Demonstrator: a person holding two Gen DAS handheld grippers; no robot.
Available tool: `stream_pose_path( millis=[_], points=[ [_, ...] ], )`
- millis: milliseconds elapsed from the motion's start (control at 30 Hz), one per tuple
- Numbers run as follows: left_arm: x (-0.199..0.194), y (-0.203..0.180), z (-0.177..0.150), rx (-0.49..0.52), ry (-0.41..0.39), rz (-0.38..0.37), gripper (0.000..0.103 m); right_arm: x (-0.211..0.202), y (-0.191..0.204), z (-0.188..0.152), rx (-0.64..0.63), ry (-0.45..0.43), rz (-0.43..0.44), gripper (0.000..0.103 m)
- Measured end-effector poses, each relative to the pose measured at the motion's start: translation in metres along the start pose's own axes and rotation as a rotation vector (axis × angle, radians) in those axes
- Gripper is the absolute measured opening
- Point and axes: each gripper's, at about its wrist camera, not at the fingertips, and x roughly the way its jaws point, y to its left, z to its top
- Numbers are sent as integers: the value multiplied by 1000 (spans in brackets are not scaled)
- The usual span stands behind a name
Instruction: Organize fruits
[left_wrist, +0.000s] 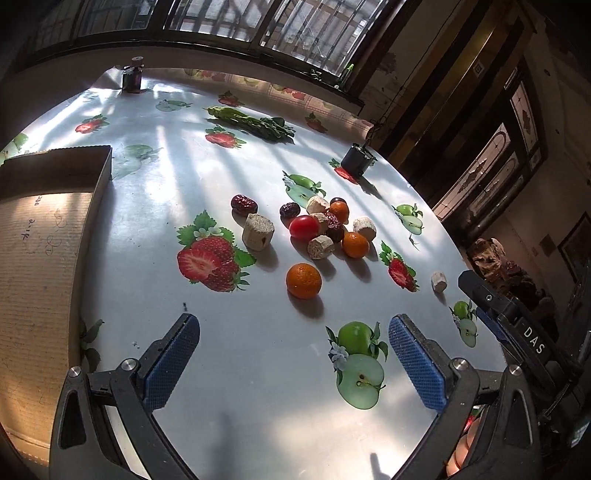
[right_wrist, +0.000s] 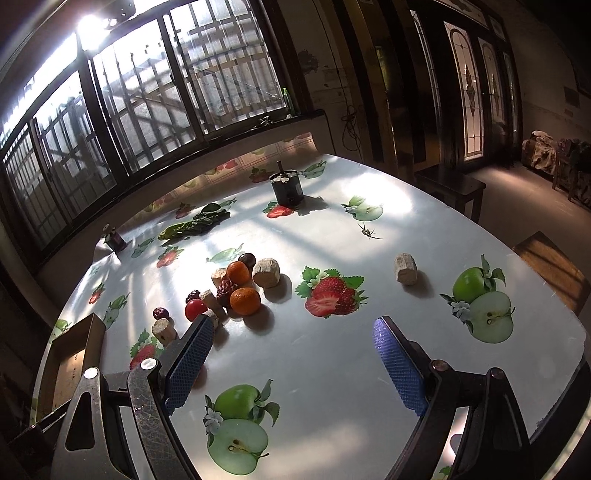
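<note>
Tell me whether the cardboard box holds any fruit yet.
Cannot tell fully: the cardboard box shows only bare floor, but part is cut off. The oranges sit on the table.

To the far left of the left gripper, the open brown cardboard box (left_wrist: 48, 236) runs off the picture's edge, so its full extent cannot be seen. In the right wrist view, one blue-padded finger (right_wrist: 190, 363) covers part of a pale cork-like cylinder (right_wrist: 213, 316) just ahead of it. Behind the small orange mandarin (right_wrist: 245, 301), dark red wrinkled dates (right_wrist: 226, 288) are half hidden. Handwriting inside the box is too small to read.
</note>
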Motion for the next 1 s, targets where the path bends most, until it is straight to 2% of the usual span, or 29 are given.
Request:
stream_pose_path(
  millis=[200, 333, 467, 633, 800, 867, 1000],
  points=[
    [-1, 32, 2, -48, -11, 211, 102, -1, -2, 2, 2, -14, -4, 91],
    [-6, 53, 8, -68, -16, 293, 102, 2, -7, 2, 24, 3, -5, 91],
    [-17, 52, 14, -21, -75, 403, 102, 3, -13, 5, 31, 2, -16, 91],
    [-38, 27, 21, 77, -139, 372, 102, -1, -24, 19, 0, -19, -43, 91],
    [-36, -8, 30, 178, -148, 304, 102, 1, -52, 49, -32, -17, -68, 91],
    [-25, -21, 36, 206, -132, 282, 102, 6, -61, 64, -36, 5, -48, 91],
    [6, -43, 39, 248, -53, 221, 102, 30, -61, 77, -53, 85, 63, 90]
  ],
)
